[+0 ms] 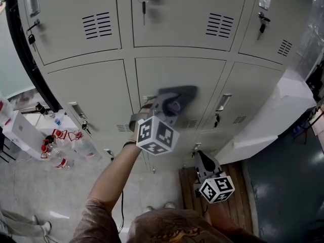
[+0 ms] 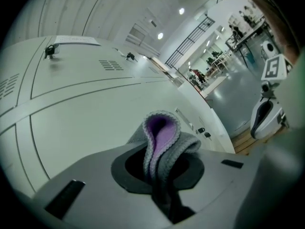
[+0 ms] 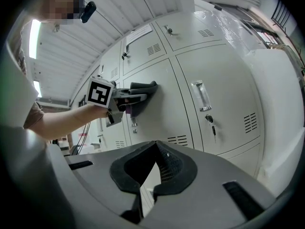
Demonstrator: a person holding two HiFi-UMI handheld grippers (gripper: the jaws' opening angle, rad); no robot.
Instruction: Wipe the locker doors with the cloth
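My left gripper point(image 1: 171, 103) has the cloth point(image 2: 163, 138). Its jaws are closed tight on a grey fold with a purple inner face, and the fold loops out past the tips. The free part of the cloth lies flat against the middle locker door point(image 1: 202, 75), near that door's left edge and just above my gripper. In the head view it shows as a dark patch on the pale metal. My arm reaches up and forward to hold it there, with the marker cube sitting just behind the jaws.

My right gripper point(image 3: 155, 156) hangs lower and to the right, well apart from the cloth. Its jaws are drawn together at the tips with nothing between them (only a thin slit lower down, where the locker shows through). It points at the lower doors without touching them.

A key point(image 3: 213, 125) hangs in the lock of the door to the right of the one under the cloth. Some bottles point(image 1: 55, 156) stand on the floor at the left, and a wooden platform point(image 1: 243, 186) lies under my right gripper.
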